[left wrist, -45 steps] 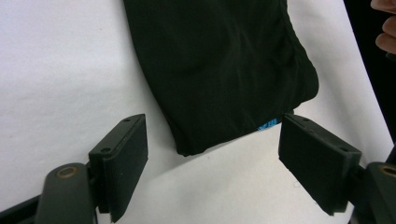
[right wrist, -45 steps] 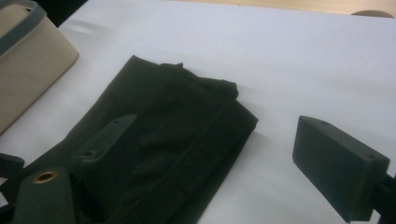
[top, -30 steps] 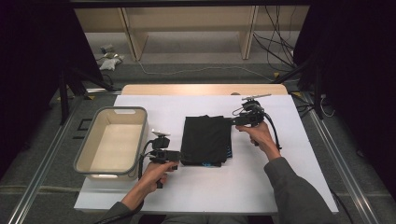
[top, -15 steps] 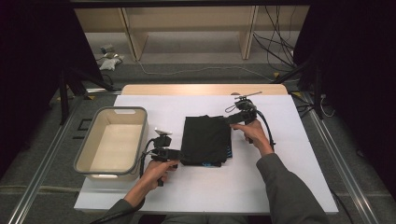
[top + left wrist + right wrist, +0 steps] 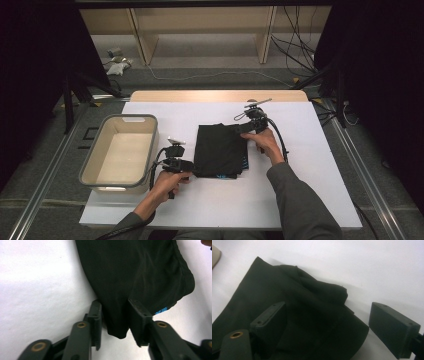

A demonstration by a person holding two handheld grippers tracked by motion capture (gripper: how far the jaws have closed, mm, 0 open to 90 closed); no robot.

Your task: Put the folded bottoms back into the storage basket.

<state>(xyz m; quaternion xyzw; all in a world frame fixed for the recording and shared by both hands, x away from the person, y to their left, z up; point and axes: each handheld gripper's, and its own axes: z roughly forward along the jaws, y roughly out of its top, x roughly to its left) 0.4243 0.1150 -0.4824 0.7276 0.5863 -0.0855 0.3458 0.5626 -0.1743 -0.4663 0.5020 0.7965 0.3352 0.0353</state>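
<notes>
We work at a white table (image 5: 300, 190) with a wooden strip along its far edge, grey floor, shelving and loose cables beyond it. A folded black garment (image 5: 220, 150) lies flat mid-table, and we place everything by it. Left of it sits a beige tub (image 5: 120, 152). Our left gripper (image 5: 186, 165) pinches the garment's near left corner between its jaws. Our right gripper (image 5: 239, 128) hovers at the far right corner, jaws spread wide over the rumpled cloth.
</notes>
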